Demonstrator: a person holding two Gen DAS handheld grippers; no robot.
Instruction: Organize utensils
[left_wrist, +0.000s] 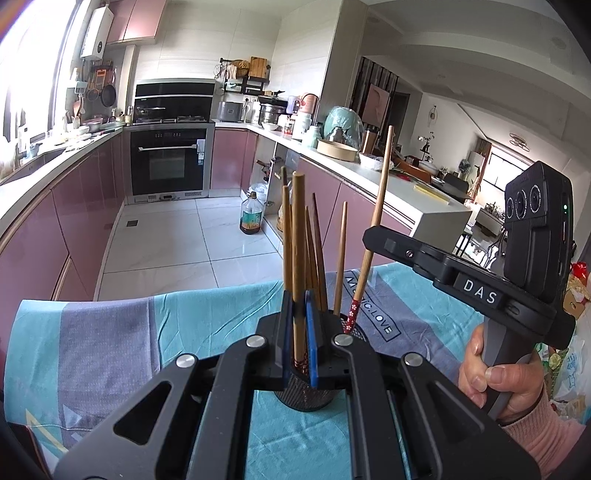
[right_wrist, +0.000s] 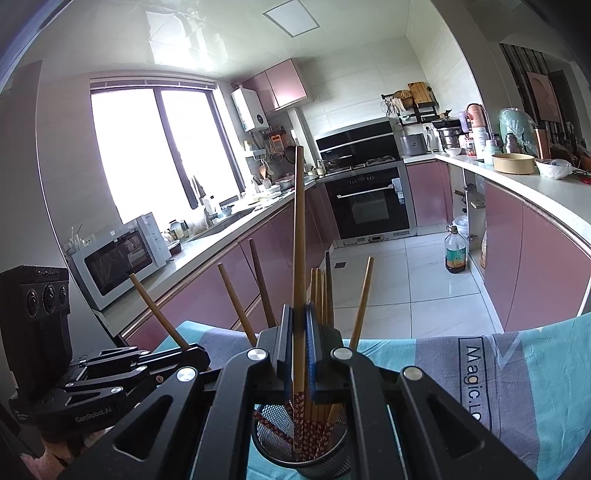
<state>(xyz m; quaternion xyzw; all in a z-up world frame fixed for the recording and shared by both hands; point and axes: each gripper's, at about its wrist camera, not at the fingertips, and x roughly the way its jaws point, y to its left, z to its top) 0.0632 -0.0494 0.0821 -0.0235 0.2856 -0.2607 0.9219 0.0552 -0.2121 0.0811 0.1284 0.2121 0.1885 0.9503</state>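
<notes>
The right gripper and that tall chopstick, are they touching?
Touching. The right wrist view shows the right gripper shut, its blue pads pressed on both sides of the tall chopstick above the mesh holder.

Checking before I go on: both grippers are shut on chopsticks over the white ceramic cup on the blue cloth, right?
Not quite: the holder is a black mesh cup, not white ceramic, as the right wrist view shows. The left gripper and right gripper are each shut on a chopstick above it, on the blue cloth.
</notes>
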